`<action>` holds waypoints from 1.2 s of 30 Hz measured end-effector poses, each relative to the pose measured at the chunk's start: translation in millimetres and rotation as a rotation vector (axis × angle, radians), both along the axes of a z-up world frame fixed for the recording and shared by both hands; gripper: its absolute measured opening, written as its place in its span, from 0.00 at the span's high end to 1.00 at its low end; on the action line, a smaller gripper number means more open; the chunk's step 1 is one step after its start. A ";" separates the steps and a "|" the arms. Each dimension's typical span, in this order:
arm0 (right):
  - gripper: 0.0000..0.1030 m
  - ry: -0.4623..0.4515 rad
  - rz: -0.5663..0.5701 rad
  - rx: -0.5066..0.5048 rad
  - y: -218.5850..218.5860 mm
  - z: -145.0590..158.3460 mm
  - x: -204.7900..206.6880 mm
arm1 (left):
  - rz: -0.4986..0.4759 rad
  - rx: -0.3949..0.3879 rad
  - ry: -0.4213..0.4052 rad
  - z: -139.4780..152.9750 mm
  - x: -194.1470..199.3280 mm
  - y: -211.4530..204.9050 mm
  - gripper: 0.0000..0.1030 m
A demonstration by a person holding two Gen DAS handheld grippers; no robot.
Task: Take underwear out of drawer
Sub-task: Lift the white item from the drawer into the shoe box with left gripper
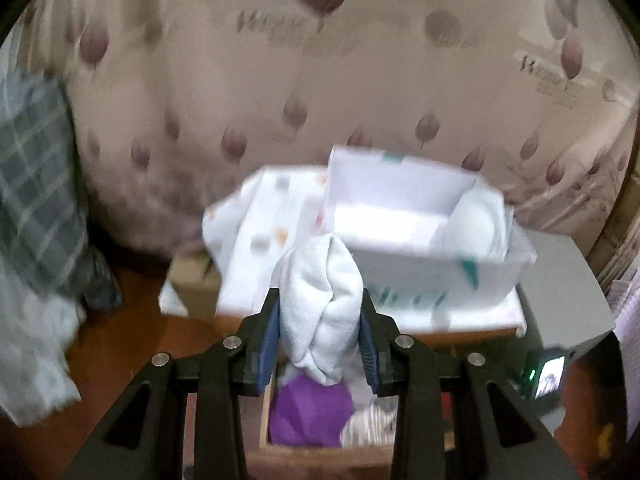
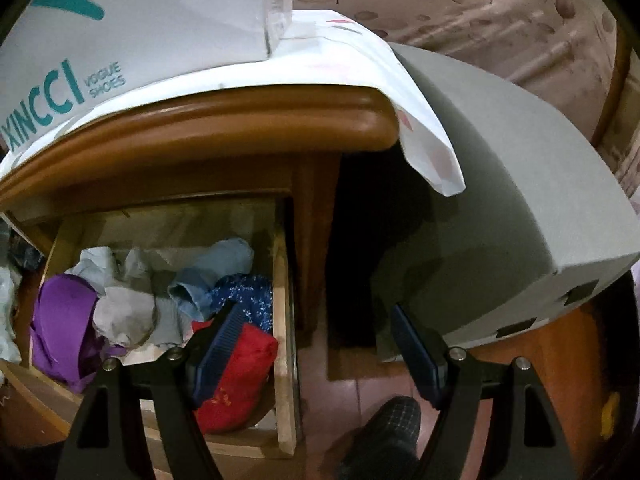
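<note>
Left wrist view: we are gripping white underwear [image 1: 320, 300] in our left gripper [image 1: 319, 330], shoebox [image 1: 420, 276] looming behind. Our right gripper [image 2: 318, 344] is hanging open beside the drawer [image 2: 285, 360] holding purple [image 2: 64, 320] and red garments [image 2: 236, 380].

Black left tool [image 1: 320, 328], blue ribbed pads [image 1: 267, 334] (silver screws), matching right tool [image 2: 316, 354]

white underwear [image 1: 320, 300] bunched upright above open wooden drawer [image 2: 285, 320]

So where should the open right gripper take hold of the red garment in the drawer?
Probably the raised, bunched upper fold of the red garment, coming from above. It lies loosely heaped at the drawer's front right corner, against the side wall, so a sideways approach looks blocked. The right gripper is open, its left finger already over it.
</note>
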State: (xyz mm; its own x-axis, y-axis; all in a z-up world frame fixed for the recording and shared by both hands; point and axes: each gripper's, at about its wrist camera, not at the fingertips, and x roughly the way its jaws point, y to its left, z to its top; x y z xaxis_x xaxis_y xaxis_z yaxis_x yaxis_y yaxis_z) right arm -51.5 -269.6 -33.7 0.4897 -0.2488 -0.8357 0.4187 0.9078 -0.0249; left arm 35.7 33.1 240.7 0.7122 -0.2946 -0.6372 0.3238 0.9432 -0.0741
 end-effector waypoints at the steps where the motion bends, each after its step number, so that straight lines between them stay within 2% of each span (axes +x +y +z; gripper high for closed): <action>1: 0.24 -0.003 -0.003 0.002 -1.1 1.0 -1.3 | -0.017 -0.005 -0.008 8.4 6.1 -7.1 0.69; 4: 0.24 0.002 -0.013 0.021 -3.8 0.4 -1.2 | -0.066 -0.008 -0.011 28.7 28.9 -33.0 0.69; 7: 0.24 0.011 -0.027 0.045 -6.8 -1.1 0.1 | -0.086 0.045 -0.002 30.7 56.1 -66.6 0.69; 9: 0.24 0.012 -0.030 0.039 -6.8 -0.5 1.0 | -0.106 0.059 0.030 23.9 71.1 -81.5 0.69; 12: 0.24 -0.001 -0.025 0.057 -7.2 2.2 0.3 | -0.105 0.056 0.127 6.3 104.8 -104.6 0.68; 19: 0.24 0.000 -0.044 0.093 -16.2 3.5 -3.2 | -0.031 0.129 0.262 -46.2 156.4 -128.6 0.69; 28: 0.24 0.001 -0.053 0.145 -21.6 2.7 -4.7 | -0.005 0.148 0.370 -89.0 175.1 -131.5 0.67; 33: 0.24 -0.001 -0.040 0.142 -18.7 4.5 -3.6 | -0.020 0.162 0.356 -92.5 173.0 -132.8 0.64; 36: 0.24 0.001 -0.038 0.147 -18.8 4.2 -3.9 | -0.062 0.133 0.351 -89.1 170.1 -133.9 0.52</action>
